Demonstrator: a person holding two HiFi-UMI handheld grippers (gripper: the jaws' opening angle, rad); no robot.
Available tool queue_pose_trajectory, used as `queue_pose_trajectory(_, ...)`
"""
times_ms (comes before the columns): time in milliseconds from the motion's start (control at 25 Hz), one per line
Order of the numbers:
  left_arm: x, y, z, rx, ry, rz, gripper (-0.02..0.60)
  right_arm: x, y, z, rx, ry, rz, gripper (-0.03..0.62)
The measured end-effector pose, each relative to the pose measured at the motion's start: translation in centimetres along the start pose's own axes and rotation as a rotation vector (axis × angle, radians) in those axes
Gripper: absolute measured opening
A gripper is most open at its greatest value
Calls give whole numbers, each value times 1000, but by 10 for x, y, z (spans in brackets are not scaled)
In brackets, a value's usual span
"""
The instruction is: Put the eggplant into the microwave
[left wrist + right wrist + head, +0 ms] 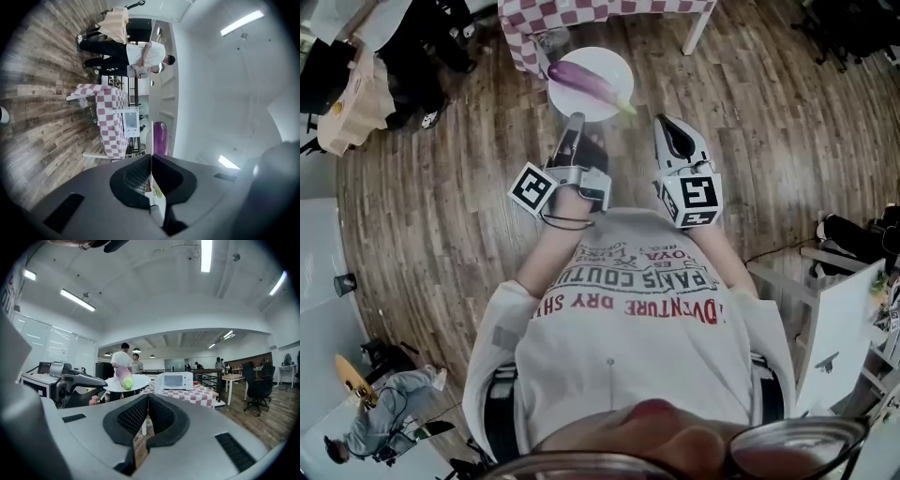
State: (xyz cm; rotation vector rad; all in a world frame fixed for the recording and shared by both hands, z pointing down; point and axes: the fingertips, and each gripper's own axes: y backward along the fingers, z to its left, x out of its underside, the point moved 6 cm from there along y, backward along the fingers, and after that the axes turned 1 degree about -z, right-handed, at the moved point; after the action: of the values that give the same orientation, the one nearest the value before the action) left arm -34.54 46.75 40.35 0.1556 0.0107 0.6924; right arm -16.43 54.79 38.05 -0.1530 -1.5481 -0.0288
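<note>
Nearest the head camera, the person's shirt [647, 319] fills the lower frame. Beyond it the left tongs [575, 122] are clamped on the near rim of a white plate [581, 101] that carries the eggplant [591, 80] above the floor [441, 187]. The right tongs [673, 127] sit just beside, pressed together on nothing. In the left gripper view, the plate [150, 136] runs edge-on between those tongs [151, 159], with the eggplant [160, 138] past it. Well beyond stands the microwave [131, 119] on a checked worktop [110, 126], which the head view misses. The right gripper view shows its tongs [148, 401] together and empty, and alone gives a side look at the plate [138, 383], the eggplant [124, 376] and the microwave [174, 379], whose door looks shut. With one rim pinched, keep the plate level on the approach and open the door with the free tongs first.
</note>
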Motion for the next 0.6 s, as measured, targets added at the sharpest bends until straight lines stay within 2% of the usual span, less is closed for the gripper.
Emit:
queue_pose_trajectory(320,11,-20,5,-16,-1,23,31,14,0,-27,58,-65,40,28)
queue_pose_trajectory(600,5,-62,24,-46,3,52,31,23,-34,-56,83,-92,51,28)
